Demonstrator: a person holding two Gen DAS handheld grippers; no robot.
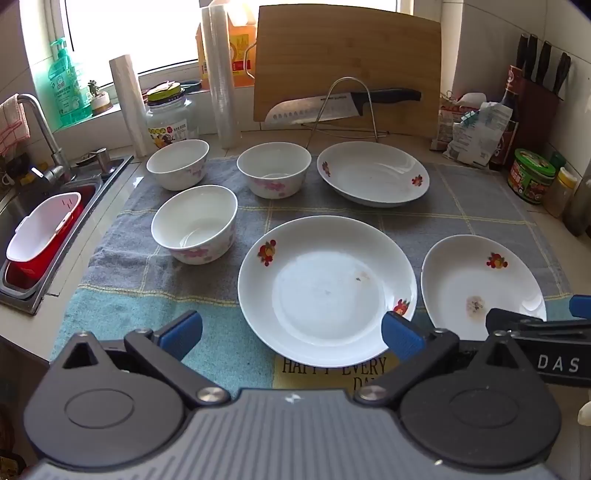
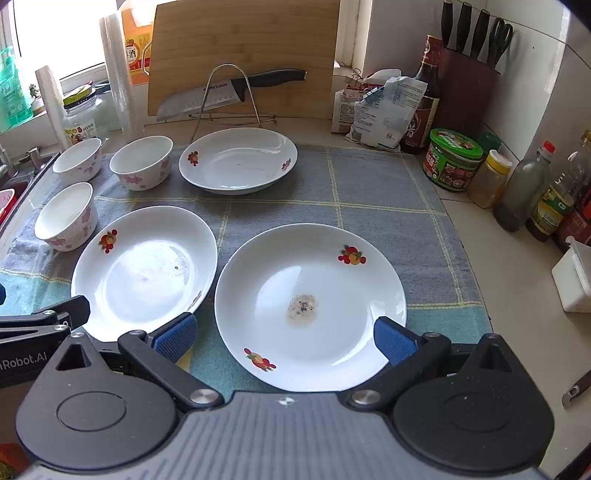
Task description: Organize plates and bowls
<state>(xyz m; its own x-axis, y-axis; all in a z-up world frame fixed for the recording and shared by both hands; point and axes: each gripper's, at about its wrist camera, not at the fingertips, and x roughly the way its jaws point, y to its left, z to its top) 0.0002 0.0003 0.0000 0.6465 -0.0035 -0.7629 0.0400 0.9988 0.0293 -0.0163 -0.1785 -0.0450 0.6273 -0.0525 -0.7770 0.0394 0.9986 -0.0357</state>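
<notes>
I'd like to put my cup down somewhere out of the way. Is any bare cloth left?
Yes: the right side of the cloth, between the far plate, the stained near plate and the green-lidded tub. The left side is crowded: three bowls sit close together, and the two near plates almost touch.

Bright light comes in through the window (image 1: 147, 33) at the back. The walls (image 2: 546, 74) are white tiles. The pale tabletop (image 2: 517, 332) is covered by a grey and blue cloth (image 2: 388, 206). A metal sink (image 1: 33, 206) with a tap (image 1: 40, 125) sits at the left. A wooden board (image 1: 347, 62) leans against the back wall.
</notes>
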